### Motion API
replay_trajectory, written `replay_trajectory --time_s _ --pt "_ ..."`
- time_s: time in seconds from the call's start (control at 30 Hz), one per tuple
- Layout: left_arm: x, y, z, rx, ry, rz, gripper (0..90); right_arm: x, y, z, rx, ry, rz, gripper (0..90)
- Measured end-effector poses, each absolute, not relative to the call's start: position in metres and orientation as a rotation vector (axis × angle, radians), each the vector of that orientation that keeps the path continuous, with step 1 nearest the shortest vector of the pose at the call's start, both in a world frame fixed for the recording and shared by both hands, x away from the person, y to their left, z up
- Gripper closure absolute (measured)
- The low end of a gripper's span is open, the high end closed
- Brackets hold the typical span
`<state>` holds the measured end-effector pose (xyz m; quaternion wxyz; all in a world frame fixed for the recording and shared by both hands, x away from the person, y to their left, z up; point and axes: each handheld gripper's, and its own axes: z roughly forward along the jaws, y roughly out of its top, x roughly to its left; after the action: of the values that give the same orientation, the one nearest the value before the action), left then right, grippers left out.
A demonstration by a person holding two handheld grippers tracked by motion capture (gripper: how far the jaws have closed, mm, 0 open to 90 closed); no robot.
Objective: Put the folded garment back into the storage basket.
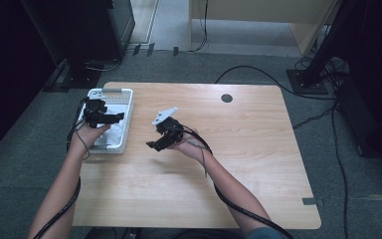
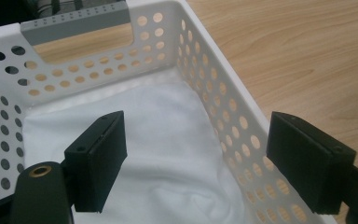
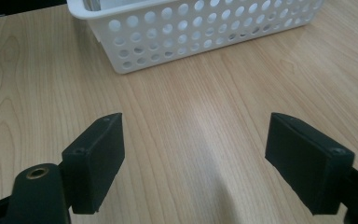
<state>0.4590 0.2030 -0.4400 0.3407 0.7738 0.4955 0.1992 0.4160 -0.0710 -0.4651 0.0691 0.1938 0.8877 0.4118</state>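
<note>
Left gripper (image 2: 193,158): its jaws stand wide apart and released, with nothing pinched; one jaw hangs inside the basket above the cloth, the other outside the basket's long wall.
Right gripper (image 3: 193,163): its jaws are spread just as wide and grasp nothing; bare wood lies between them.
Basket (image 2: 223,116): one white perforated plastic basket, rectangular, with a grey handle strip on its far end wall; in the left gripper view its long wall runs up between the two jaws.
Cloth (image 2: 168,140): one white, soft, rumpled cloth lying on the basket floor, below and ahead of the left gripper's inner jaw, filling the space up to the walls.
Tabletop (image 3: 191,107): one light wooden tabletop with rounded corners; it runs ahead of the right gripper's jaws to the basket, which stands well beyond their tips.
Left gripper view alone: the inside of the basket, the folds of the cloth and the grey handle strip up close.
Right gripper view alone: the basket's outer wall (image 3: 191,37) seen from the side, rows of round holes, its corner ahead of the left-hand jaw.
High view alone: both hands and forearms, the left gripper (image 1: 113,117) over the basket (image 1: 127,94), the right gripper (image 1: 154,145) over open wood just beside it, trailing black cables, a dark round cable hole (image 1: 227,98) in the tabletop, and grey carpet floor (image 1: 363,199) around.
Writing: none readable on the basket, cloth or grippers.
</note>
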Motion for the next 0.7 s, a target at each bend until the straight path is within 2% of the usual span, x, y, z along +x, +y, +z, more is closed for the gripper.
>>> replay_trajectory --time_s 0.7 --pt "0.44 0.183 -0.44 2.001 1.253 0.515 20.6 0.4 -0.107 -0.47 0.587 2.661 1.206 20.1"
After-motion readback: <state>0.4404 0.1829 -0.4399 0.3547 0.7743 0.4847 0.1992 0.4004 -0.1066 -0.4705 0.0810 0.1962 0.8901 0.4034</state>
